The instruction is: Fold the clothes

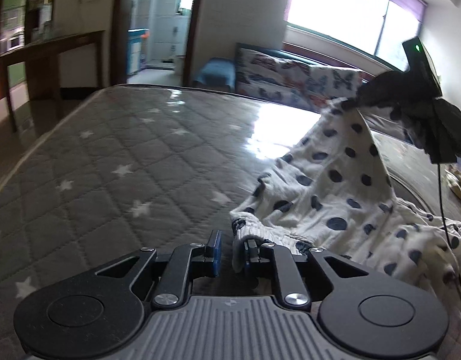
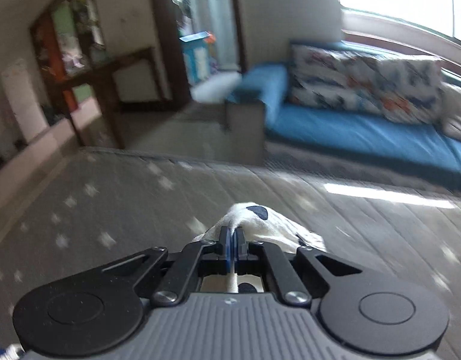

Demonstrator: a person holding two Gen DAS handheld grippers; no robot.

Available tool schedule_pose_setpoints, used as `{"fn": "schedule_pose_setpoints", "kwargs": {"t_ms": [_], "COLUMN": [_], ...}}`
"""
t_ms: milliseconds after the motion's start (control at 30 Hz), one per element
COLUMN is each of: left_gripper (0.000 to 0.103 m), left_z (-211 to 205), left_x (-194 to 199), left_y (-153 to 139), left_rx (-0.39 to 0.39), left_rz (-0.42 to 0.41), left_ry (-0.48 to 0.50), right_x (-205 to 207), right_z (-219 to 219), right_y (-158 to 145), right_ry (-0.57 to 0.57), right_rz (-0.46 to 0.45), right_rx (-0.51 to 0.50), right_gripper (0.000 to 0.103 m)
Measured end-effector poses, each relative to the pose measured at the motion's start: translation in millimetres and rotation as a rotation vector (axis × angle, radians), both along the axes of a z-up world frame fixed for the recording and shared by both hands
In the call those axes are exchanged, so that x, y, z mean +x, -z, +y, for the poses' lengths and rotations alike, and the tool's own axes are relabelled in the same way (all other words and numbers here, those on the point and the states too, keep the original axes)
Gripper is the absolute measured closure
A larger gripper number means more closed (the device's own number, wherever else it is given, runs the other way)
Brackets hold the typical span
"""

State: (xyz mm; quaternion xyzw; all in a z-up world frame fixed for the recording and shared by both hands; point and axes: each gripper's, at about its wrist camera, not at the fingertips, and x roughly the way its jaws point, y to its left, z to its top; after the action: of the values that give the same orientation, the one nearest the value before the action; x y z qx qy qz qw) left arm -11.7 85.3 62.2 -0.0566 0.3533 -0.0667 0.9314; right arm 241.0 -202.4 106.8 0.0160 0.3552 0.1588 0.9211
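Left gripper (image 1: pixel 232 253) sits low over the mattress (image 1: pixel 116 162) with its fingers (image 1: pixel 215 247) parted a little — the gathered waistband of the garment (image 1: pixel 329 192) lies in the gap against the right finger, but the fingers are not closed on it. The garment, white with dark dots, lies on the mattress's right side, one corner pulled up high toward the right gripper (image 1: pixel 422 69), which appears in the left view's upper right with a green light showing. In the right wrist view the right gripper (image 2: pixel 233 240) has its fingers pressed together on a fold of the garment (image 2: pixel 254 219), cloth bunching out past the tips. Right view is motion-blurred. Behind the mattress — a blue sofa (image 2: pixel 350 132) with a patterned cushion (image 2: pixel 365 84), under a bright window (image 1: pixel 344 9).
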Motion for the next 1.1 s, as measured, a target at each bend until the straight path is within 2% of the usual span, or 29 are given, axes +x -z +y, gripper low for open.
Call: {"fn": "schedule_pose_setpoints", "kwargs": {"t_ms": [67,200,400,500,600,667,767,867,967,1100], "left_gripper": [0.087,0.085,0.077,0.072,0.063,0.063,0.063,0.063,0.063,0.062], "left_z": [6.1,15.0,18.0,17.7,20.0,18.9,9.8,-11.5,-33.0,-63.8], "left_x": [-1.2,-5.1,-16.5,-21.1,-27.1,-34.0,-46.5,-53.6,-60.6,-66.1], "left_y": [1.1,3.4,-0.6,-5.8,-12.1,-16.2,-25.4,-32.9,-40.2,-38.7], "left_rx": [0.024,0.023,0.043,0.054,0.061,0.069,0.082,0.072,0.062,0.009], "left_rz": [0.006,0.023,0.016,0.004,0.001,-0.008,-0.039,-0.054,-0.066,-0.042], "left_ry": [-0.03,-0.042,-0.034,-0.04,-0.056,-0.058,-0.01,0.088,0.188,0.366], "right_x": [5.1,-3.4,-52.4,-84.9,-119.7,-142.7,-169.4,-195.2,-212.2,-226.4], "right_z": [15.5,15.4,-45.8,-78.9,-112.9,-138.5,-169.6,-196.3,-216.5,-235.5], "right_y": [-2.1,-9.7,-19.5,-15.4,-7.3,-0.6,9.7,19.6,30.9,41.4], "right_ry": [-0.025,-0.07,-0.03,-0.007,0.022,0.054,0.104,0.149,0.186,0.222], "right_rz": [-0.009,-0.006,0.043,0.081,0.125,0.153,0.185,0.197,0.21,0.224], "right_rx": [-0.004,-0.011,-0.091,-0.145,-0.184,-0.188,-0.183,-0.178,-0.177,-0.146], "right_gripper": [0.09,0.089,0.085,0.083,0.076,0.073,0.072,0.065,0.064,0.061]}}
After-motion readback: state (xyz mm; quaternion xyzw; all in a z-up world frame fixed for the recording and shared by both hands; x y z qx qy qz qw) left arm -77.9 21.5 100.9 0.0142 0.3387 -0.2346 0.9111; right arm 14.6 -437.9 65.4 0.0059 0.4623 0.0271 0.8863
